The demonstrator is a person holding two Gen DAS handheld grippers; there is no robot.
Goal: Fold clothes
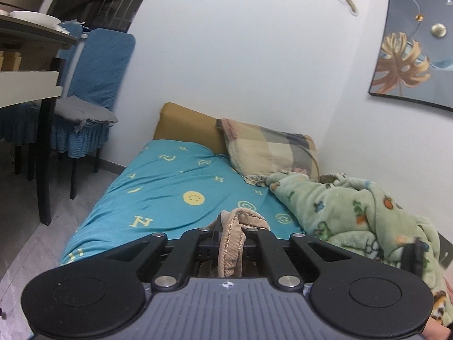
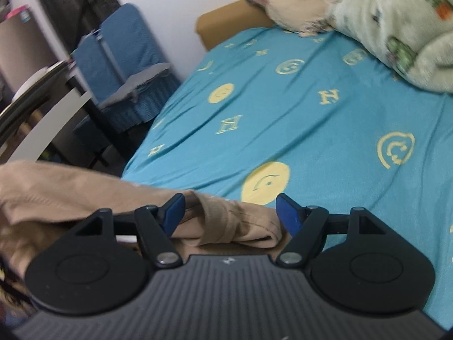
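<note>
I am holding the tan garment (image 1: 230, 243) in the left tongs (image 1: 230, 233): they are clenched on a stitched hem, and the bunched cloth is rising between the fingers and trailing back toward the camera. In that view the garment is sitting above the near edge of the bed (image 1: 158, 192), with the teal sheet running away toward the pillow (image 1: 271, 153) at the far end and the green blanket (image 1: 354, 212) heaped along the far right side.

The right tongs (image 2: 229, 212) are standing released, blue pads wide apart, with a folded band of the same tan garment (image 2: 235, 223) lying between and just below them. I cannot tell whether either pad is touching it. From there the cloth is stretching away to the left, toward the bed's near left corner, so its long axis is running roughly across the tongs, not along them. That is the relation I am watching: the fabric's bulk is lying to the left of the right tongs, while the banded edge is right in the gap.

The right tongs are pitching downward over the near edge of the bed; the left ones are pointing level along its length. My judgement is that the right tongs are the nearer to the free edge. Whether this is a grasp forming or a release just made, I cannot settle from here.
</note>
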